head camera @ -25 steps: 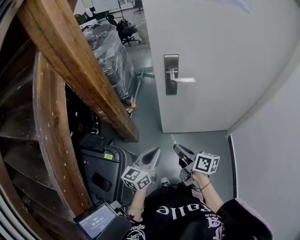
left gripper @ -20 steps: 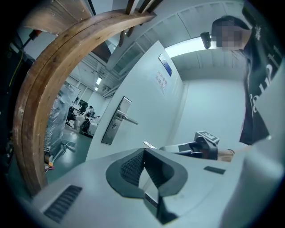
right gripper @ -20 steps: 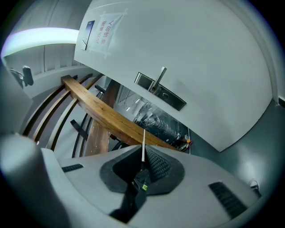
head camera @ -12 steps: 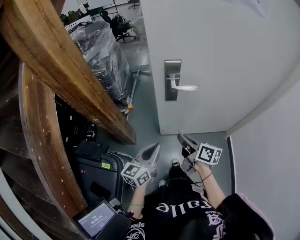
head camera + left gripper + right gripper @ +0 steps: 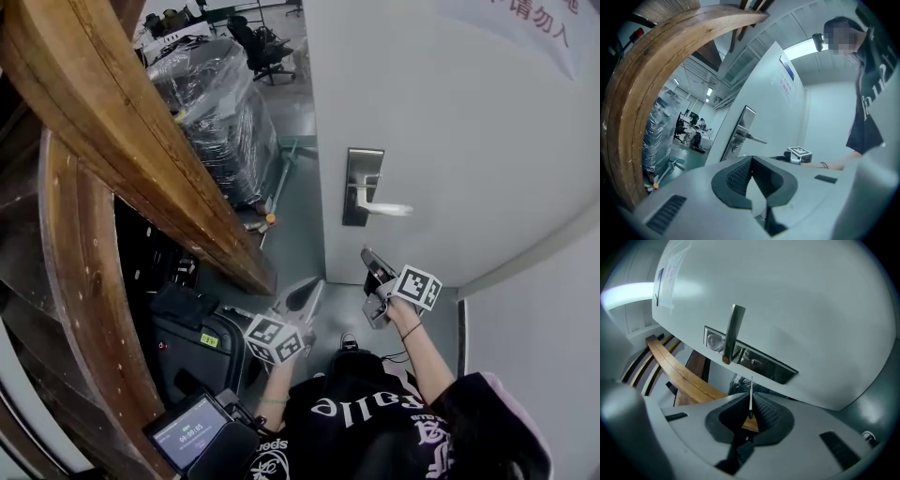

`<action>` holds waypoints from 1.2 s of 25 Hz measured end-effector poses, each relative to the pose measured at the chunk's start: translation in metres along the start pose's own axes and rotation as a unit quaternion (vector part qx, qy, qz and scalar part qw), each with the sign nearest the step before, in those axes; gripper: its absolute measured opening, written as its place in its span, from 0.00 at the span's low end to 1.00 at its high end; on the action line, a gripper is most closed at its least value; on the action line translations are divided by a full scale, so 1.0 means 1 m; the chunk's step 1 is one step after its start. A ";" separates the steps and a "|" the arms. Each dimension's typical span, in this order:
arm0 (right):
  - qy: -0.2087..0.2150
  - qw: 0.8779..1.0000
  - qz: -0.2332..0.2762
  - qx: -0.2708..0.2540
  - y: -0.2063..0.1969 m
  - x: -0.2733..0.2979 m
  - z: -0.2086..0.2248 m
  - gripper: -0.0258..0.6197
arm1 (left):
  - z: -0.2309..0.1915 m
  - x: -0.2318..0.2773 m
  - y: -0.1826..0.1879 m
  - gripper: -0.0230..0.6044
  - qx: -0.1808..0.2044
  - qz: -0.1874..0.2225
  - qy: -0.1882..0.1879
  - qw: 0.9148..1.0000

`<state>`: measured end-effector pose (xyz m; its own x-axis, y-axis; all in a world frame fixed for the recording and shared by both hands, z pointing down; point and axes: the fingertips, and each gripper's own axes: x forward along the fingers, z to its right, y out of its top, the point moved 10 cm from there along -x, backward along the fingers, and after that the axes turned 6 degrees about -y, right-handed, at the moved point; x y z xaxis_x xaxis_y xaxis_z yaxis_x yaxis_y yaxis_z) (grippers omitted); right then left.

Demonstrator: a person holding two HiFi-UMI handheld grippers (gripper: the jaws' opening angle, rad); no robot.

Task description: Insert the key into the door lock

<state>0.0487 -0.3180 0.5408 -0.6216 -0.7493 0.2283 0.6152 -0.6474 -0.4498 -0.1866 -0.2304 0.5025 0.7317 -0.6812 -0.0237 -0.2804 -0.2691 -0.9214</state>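
Note:
The grey door [image 5: 469, 122] carries a steel lock plate [image 5: 362, 186] with a lever handle [image 5: 386, 208]. In the head view my right gripper [image 5: 369, 256] is raised just below that plate, a short way off the door. It is shut on a thin key [image 5: 751, 397] whose blade points up at the lock plate [image 5: 759, 363] and its keyhole [image 5: 755, 363], with a gap between them. The handle [image 5: 733, 333] sits left of the keyhole in the right gripper view. My left gripper [image 5: 312, 287] hangs lower and to the left, shut with nothing in it [image 5: 750, 161].
A big curved wooden beam [image 5: 141, 141] fills the left. Behind it stands a plastic-wrapped pallet [image 5: 217, 117]. A black case [image 5: 202, 352] and a tablet with a timer [image 5: 187, 433] lie by the person's feet. A white wall [image 5: 534, 328] closes the right side.
My right gripper has risen with the key and moved nearer the lock plate. The left gripper stayed low. The head view has shifted closer to the door.

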 end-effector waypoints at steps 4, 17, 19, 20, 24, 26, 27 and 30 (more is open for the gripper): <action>0.004 1.000 0.001 0.001 0.022 0.028 0.004 0.10 | -0.006 0.008 0.003 0.04 0.000 0.000 0.010 1.000; 0.036 0.995 0.024 0.091 0.037 0.047 0.006 0.10 | -0.025 0.016 0.006 0.04 -0.006 0.002 0.039 0.999; 0.038 0.996 0.021 0.084 0.038 0.050 0.008 0.10 | -0.025 0.016 0.004 0.04 -0.008 0.001 0.041 0.999; 0.037 0.996 0.020 0.080 0.037 0.050 0.008 0.10 | -0.025 0.017 0.004 0.04 -0.010 0.000 0.040 0.999; 0.037 0.995 0.020 0.095 0.033 0.053 0.007 0.10 | -0.022 0.016 0.001 0.04 -0.011 -0.002 0.034 0.999; 0.040 0.993 0.023 0.107 0.033 0.055 0.008 0.10 | -0.021 0.016 0.001 0.04 -0.011 -0.002 0.033 0.999; 0.042 0.992 0.025 0.115 0.033 0.056 0.008 0.10 | -0.020 0.016 0.001 0.04 -0.010 -0.002 0.033 0.999; 0.050 0.988 0.031 0.141 0.033 0.059 0.009 0.10 | -0.021 0.014 0.001 0.04 -0.009 -0.001 0.037 0.999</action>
<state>0.0374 -0.3847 0.5474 -0.6153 -0.7798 0.1154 0.7550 -0.6251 -0.1979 -0.1896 -0.2543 0.5093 0.6850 -0.7285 0.0083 -0.2900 -0.2830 -0.9142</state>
